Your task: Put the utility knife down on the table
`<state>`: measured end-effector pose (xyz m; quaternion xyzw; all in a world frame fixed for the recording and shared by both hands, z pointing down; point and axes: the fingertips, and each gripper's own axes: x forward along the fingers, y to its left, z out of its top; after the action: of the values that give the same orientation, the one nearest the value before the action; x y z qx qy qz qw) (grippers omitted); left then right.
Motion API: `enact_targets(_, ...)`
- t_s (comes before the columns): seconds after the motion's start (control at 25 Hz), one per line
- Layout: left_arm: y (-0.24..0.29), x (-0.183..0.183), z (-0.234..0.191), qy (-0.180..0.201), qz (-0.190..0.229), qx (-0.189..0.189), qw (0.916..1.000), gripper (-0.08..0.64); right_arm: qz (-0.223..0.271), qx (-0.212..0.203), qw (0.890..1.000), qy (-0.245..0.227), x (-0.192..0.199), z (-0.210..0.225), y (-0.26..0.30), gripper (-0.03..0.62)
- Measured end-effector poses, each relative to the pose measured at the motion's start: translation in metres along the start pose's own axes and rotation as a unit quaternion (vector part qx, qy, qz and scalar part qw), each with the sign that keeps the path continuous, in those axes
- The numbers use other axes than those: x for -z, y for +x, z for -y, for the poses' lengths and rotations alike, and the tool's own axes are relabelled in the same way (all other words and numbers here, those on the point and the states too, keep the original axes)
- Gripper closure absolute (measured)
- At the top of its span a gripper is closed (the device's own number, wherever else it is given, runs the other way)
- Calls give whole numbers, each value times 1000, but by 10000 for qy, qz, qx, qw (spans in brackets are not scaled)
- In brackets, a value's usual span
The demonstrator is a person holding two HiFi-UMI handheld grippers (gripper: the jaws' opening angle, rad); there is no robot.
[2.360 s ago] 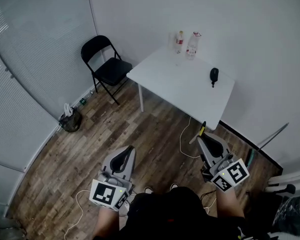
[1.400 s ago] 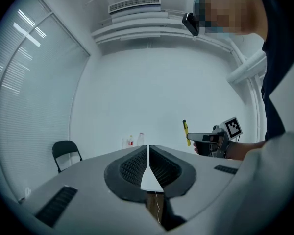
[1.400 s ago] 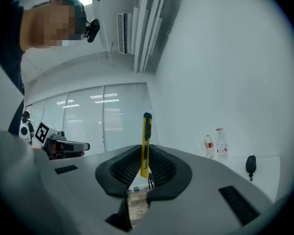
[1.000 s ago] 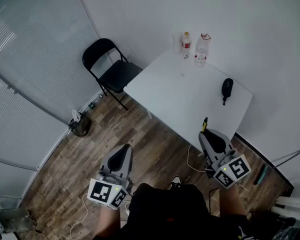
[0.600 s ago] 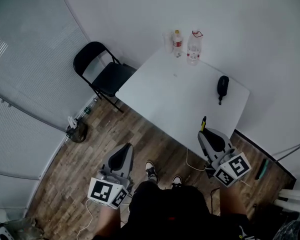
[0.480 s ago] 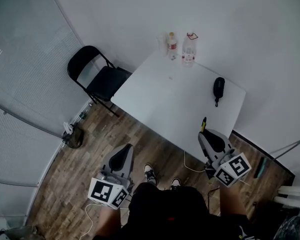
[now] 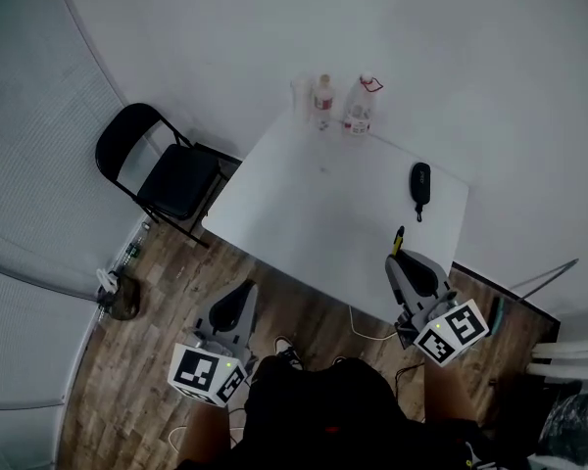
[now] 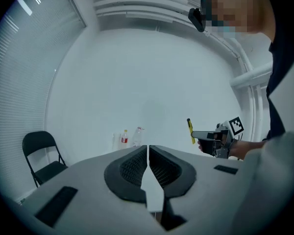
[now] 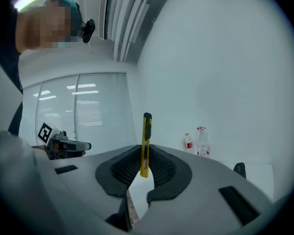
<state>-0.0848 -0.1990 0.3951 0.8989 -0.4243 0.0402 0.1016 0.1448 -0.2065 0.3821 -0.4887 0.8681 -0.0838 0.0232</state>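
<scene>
My right gripper [image 7: 401,263] pinches a yellow utility knife [image 9: 145,144] between its dark pads, the knife standing upright with its black-capped end above the jaws and its lower end down between them. From the head view the knife shows against the near right corner of the white table [image 7: 314,204], held in the air and not lying on the tabletop. My left gripper [image 7: 241,295] hangs lower and to the left, over the wooden floor [image 7: 147,311] and short of the table's near edge; its jaws are pressed together with nothing between them. At the table's far edge, against the white wall, stand two plastic bottles [image 7: 341,103], one with a red label and a taller clear one beside it. A small black pouch [image 7: 419,182] lies near the table's right edge, well apart from the bottles. A black folding chair [image 7: 162,169] stands on the floor beside the table's left side, next to the window blinds.
</scene>
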Motion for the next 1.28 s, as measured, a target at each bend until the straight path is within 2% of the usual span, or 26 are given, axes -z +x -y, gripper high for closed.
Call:
enact_targets(0.16, 1, 5, -34, -44, 35, 182, 9998, 529, -120, 108, 9997, -161, 3, -17, 36, 535)
enact_targets(0.36, 5, 7, -63, -193, 91, 76, 9997, 529, -361, 39, 9991, -234, 19, -24, 72, 535)
enact_targets(0.52, 11, 10, -67, -238, 33, -40, 9997, 529, -631, 88, 9974, -323, 36, -4, 92, 535)
enact_targets(0.68, 22, 16, -61, -259, -26, -59, 9996, 529, -1178, 226, 9885, -926, 66, 19, 107, 534)
enact_targets(0.8, 33, 26, -54, -260, -165, -81, 9995, 529, -1633, 228, 9823, -889, 101, 39, 117, 534)
enact_targets(1.0, 42, 38, -49, -306, -349, -172, 9988, 529, -2607, 452, 9612, -777, 185, 81, 137, 535)
enact_targets(1.12, 43, 43, -53, -319, -534, -307, 9976, 529, -3167, 452, 9445, -741, 235, 95, 151, 534)
enact_targets(1.28, 45, 44, -59, -357, -544, -440, 9969, 529, -3860, 390, 9193, -657, 289, 107, 159, 534)
